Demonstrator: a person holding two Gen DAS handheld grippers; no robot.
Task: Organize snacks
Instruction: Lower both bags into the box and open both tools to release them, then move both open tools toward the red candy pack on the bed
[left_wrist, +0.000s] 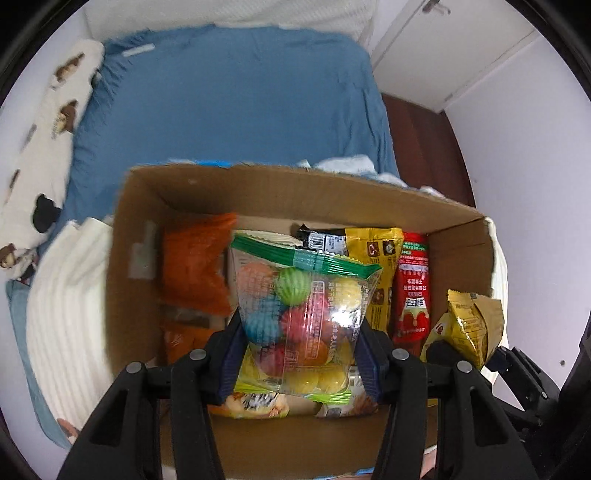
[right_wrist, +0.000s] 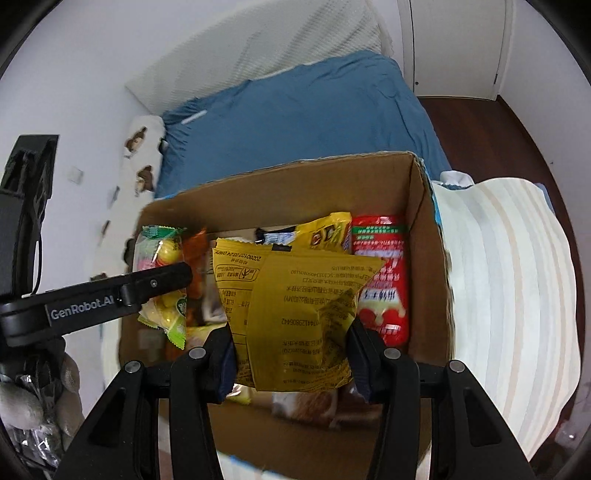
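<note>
Left gripper (left_wrist: 299, 354) has its fingers clamped on a clear bag of coloured balls (left_wrist: 306, 317), one pad on each side of it, the green-striped top seal pointing away over the cardboard box (left_wrist: 258, 184). The bag hangs above the middle of the box, over the packets lying inside. To its left sits an orange packet (left_wrist: 195, 266), blurred, leaning by the left wall; just beyond the bag's far edge a small black bar wrapper (left_wrist: 321, 240) and a yellow packet (left_wrist: 376, 266) lie side by side, with a red packet (left_wrist: 412, 291) just right of them against the right wall. Over on the right, the right gripper (right_wrist: 291, 363) is squeezed onto a yellow snack bag (right_wrist: 299, 314), printed side toward the camera, held over the right half of the same box; in the left view that bag shows at the box's right rim. The box stands on a blue bedsheet (left_wrist: 240, 110), flanked by a white ribbed blanket (left_wrist: 70, 302) on the left and a striped one (right_wrist: 509, 295) on the right. A bear-print pillow (left_wrist: 48, 122) lies along the far left wall.
</note>
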